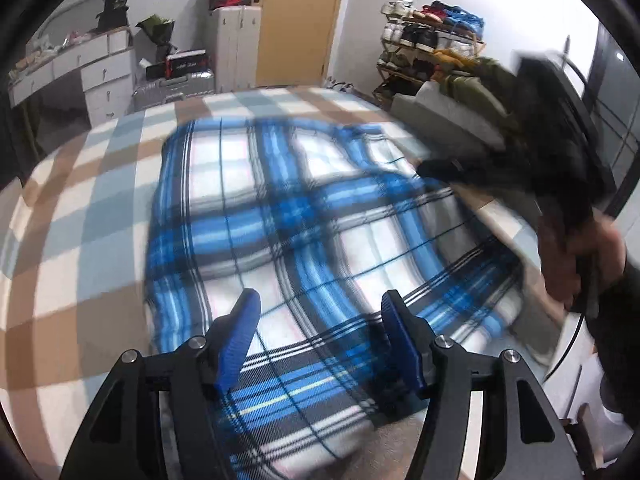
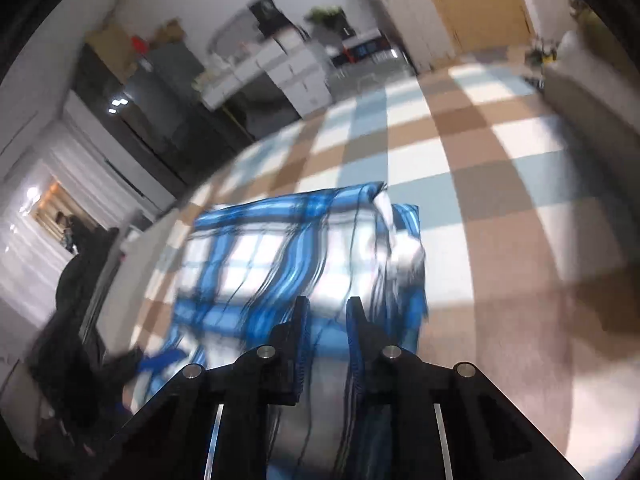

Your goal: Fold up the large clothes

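Our right gripper [image 2: 326, 320] pinches a fold of the blue plaid garment [image 1: 288, 216] lying on the checked bedspread [image 1: 80, 184], left gripper [image 1: 320, 320] open above it; we should carry that edge across evenly.

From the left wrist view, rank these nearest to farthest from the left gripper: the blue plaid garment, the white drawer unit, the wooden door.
1. Blue plaid garment: right under the left gripper, spread on the checked bed cover.
2. White drawer unit: past the bed's far edge, upper left.
3. Wooden door: in the back wall, upper centre.
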`<state>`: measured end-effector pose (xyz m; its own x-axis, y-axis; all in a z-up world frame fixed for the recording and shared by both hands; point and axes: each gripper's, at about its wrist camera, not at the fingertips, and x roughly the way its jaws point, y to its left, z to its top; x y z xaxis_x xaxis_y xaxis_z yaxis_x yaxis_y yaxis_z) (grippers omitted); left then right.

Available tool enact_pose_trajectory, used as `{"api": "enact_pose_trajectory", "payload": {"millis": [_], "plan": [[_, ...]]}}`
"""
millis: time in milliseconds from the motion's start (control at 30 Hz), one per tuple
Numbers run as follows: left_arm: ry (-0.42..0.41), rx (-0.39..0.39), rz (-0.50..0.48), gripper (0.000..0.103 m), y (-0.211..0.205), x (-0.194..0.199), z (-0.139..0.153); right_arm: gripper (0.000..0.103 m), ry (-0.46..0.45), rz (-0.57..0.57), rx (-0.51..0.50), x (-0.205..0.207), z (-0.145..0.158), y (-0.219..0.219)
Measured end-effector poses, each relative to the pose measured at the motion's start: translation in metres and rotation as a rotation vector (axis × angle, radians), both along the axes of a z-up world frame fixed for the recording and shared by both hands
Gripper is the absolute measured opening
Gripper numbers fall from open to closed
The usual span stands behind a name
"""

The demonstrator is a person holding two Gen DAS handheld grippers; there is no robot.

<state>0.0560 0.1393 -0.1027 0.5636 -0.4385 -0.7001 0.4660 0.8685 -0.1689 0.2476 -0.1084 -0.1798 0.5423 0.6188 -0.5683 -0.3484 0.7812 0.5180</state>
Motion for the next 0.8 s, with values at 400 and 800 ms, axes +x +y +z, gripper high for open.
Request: {"api": "enact_pose_trajectory", "payload": {"millis": [400, 800], "plan": [[0.392, -0.030, -0.246, 0.031, -0.073, 0.111, -0.004, 0.034, -0.005, -0.060, 0.198, -0.056, -0.036, -0.029], [0.460, -0.155, -0.174, 0.023, -0.011, 0.069, -0.003, 0.035, -0.076, -0.031, 0.136, -0.074, -0.014, -0.012]]}}
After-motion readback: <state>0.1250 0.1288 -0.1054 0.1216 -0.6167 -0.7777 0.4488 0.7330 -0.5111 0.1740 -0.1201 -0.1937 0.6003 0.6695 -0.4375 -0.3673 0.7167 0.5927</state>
